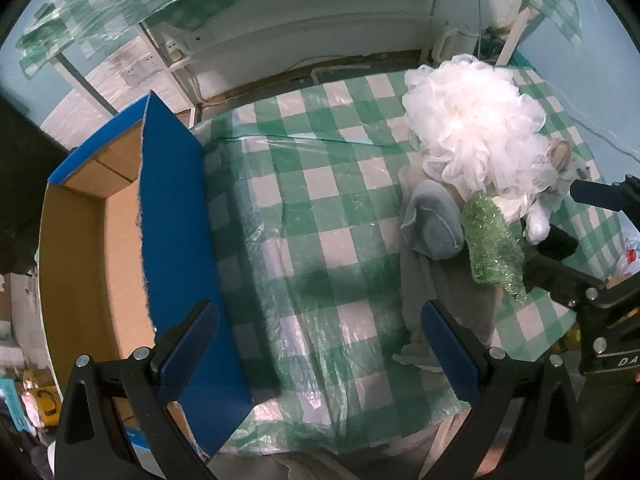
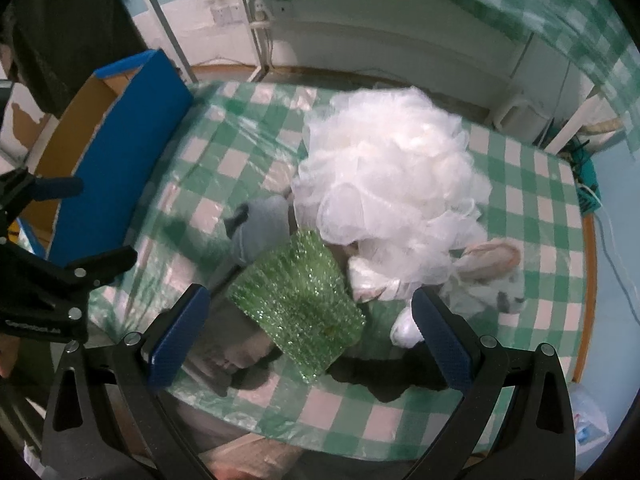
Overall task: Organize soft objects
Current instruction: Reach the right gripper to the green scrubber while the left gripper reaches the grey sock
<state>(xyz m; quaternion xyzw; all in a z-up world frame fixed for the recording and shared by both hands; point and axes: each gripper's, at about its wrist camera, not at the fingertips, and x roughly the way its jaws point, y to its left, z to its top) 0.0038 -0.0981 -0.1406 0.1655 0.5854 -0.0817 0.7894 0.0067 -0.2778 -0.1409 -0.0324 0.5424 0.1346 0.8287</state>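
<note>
Snag risk: since the white mesh pouf [image 2: 390, 200] rests on the other soft things, pulling one item could drag its netting and the rest along.
Spill risk: the green glittery sponge [image 2: 298, 312] and grey cloth [image 2: 260, 232] lie near the worktop [image 2: 532, 216] front edge; a nudge might tip them off.
Right gripper [image 2: 310, 338]: fingers spread wide, holding nothing, poised low over the sponge.
Left gripper [image 1: 316, 354]: fingers wide apart, empty, hovering between the pile and the blue cardboard box [image 1: 176, 216].
Box: at the worktop's left edge, apparently empty.
</note>
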